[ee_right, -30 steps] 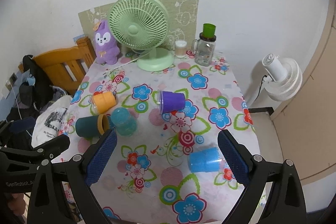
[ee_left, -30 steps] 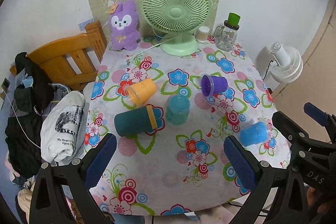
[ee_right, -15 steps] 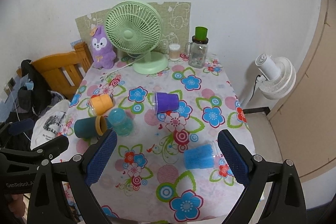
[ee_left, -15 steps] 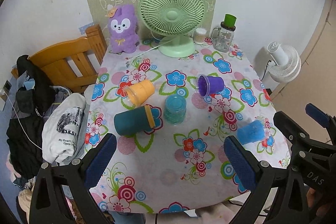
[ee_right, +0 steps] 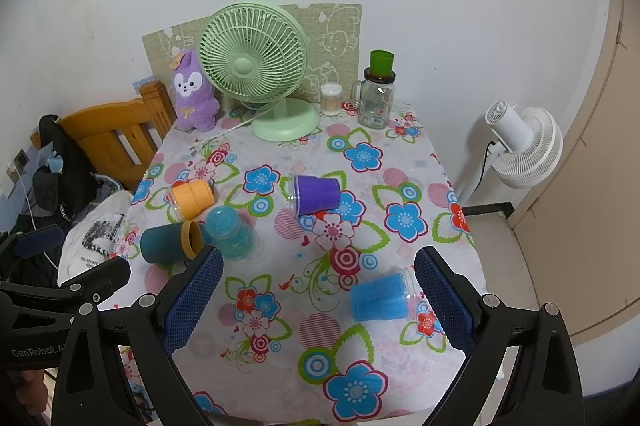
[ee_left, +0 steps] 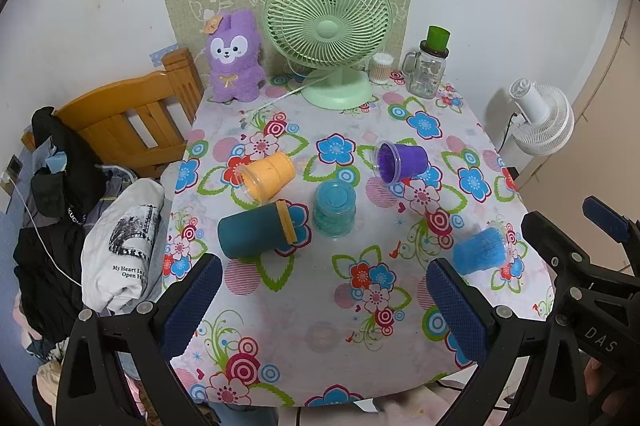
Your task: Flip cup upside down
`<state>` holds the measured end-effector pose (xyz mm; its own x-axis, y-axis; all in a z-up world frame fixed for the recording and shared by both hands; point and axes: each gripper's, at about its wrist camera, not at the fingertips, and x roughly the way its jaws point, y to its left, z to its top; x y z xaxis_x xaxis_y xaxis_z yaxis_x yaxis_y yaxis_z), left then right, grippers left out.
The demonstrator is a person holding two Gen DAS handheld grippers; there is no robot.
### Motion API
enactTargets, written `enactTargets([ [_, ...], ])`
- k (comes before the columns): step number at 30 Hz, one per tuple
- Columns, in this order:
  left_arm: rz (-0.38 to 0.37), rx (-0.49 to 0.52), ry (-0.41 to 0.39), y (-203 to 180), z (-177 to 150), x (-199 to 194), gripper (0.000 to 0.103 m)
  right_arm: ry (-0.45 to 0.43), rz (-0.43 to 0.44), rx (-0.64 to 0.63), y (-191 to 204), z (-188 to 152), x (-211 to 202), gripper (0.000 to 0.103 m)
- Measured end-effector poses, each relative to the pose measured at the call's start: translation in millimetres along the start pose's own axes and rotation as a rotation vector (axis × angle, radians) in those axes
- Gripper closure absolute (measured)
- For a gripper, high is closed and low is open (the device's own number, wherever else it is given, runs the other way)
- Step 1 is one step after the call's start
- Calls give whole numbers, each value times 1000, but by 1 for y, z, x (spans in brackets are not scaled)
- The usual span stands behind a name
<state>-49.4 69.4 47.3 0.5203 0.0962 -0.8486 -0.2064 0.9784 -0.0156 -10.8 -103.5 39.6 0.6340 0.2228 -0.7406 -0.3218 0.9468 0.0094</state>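
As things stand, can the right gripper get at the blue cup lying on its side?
Probably yes: the right gripper is open, the blue cup lies just ahead of its right finger, nothing between.

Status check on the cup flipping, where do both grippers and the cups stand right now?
Left gripper open, empty; right gripper open, empty. Teal cup upside down; orange cup, dark cup, purple cup, blue cup lie sideways. Nothing in the way.

Even, diffuse indoor light; soft shadows; sharp focus throughout; strong fisheye curvature with black vignetted corners.
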Motion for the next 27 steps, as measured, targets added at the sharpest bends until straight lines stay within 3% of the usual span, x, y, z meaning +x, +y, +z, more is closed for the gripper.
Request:
enactTargets([
  [19, 10, 4, 19, -1, 6, 12, 0, 13, 3, 5, -7, 0, 6, 5],
  [27, 11, 6, 63, 0, 11, 31, 0, 48, 9, 2, -9, 5, 25, 5],
])
